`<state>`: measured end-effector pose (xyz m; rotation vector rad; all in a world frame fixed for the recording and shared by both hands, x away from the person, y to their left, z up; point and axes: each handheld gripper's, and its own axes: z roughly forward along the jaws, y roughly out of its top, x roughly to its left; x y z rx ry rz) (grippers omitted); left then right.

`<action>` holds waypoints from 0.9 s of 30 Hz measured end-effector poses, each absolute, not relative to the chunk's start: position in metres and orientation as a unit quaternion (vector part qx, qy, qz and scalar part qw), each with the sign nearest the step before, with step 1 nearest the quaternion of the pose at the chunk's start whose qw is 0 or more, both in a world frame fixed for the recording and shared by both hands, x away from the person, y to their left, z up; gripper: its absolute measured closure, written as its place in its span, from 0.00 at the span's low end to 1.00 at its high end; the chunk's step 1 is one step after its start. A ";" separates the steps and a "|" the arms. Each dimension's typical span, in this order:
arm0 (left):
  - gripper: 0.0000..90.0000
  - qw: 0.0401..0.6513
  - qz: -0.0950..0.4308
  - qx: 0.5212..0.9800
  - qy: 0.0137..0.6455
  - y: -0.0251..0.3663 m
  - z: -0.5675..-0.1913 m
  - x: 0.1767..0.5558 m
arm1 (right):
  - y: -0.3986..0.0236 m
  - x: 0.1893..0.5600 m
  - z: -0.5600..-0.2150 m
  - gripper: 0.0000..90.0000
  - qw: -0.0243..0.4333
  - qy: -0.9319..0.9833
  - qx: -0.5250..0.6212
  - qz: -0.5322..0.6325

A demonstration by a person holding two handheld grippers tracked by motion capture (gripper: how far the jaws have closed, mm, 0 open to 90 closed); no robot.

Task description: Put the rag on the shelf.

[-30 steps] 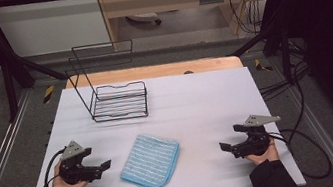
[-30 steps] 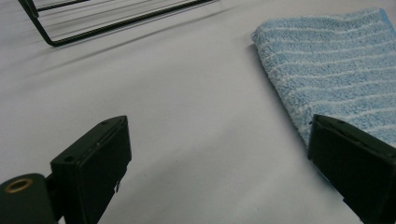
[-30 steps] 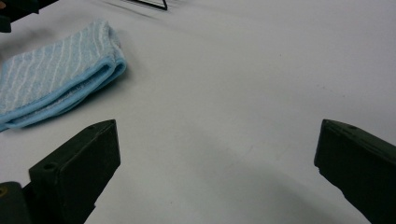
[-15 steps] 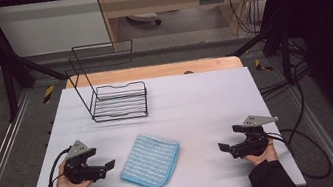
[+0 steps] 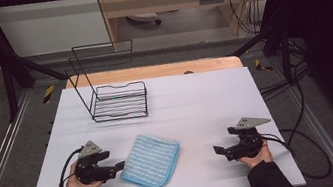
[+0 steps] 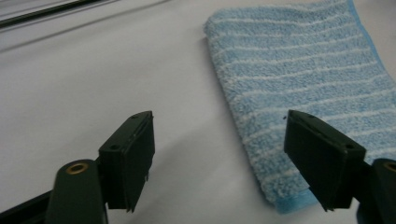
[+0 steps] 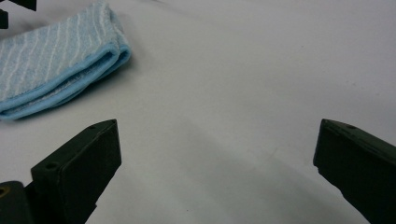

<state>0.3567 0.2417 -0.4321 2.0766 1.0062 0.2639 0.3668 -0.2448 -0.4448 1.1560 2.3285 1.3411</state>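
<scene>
The folded blue towel (image 5: 151,160) with thin white stripes lies flat on the white worktop (image 5: 196,104), near its front edge and a little left of centre, with a small hanging loop trailing off its nearest corner toward the person. In the high view the left gripper (image 5: 118,167) sits just beside the towel's left edge, its tips right at the cloth. In the left gripper view the towel (image 6: 303,88) fills the upper right: its left border runs down between the two jaws, so the right-hand jaw stands over the striped cloth near its near corner while the left-hand jaw stands over bare worktop. The jaws have just been closing, yet they are still set wide apart and neither pad presses on the towel; the towel's edge lies in the gap between them. The right gripper (image 5: 218,150) rests well apart from the towel, on the right side of the worktop, pointing toward it. In the right gripper view its jaws are spread wide with only bare worktop between them, and the towel (image 7: 56,60) lies far off at the upper left, its folded edge showing two layers. A black wire rack (image 5: 117,98) stands farther back on the left.
</scene>
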 end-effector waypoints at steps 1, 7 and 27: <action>0.28 0.398 0.102 0.821 0.397 0.239 -0.432 0.356 | -0.245 0.367 -0.445 0.02 0.108 0.791 0.393 0.456; 0.50 0.382 0.084 0.833 0.392 0.225 -0.436 0.352 | -0.233 0.366 -0.443 0.03 0.105 0.797 0.384 0.453; 0.82 0.356 0.058 0.830 0.427 0.211 -0.440 0.340 | -0.173 0.371 -0.432 0.19 0.090 0.803 0.367 0.460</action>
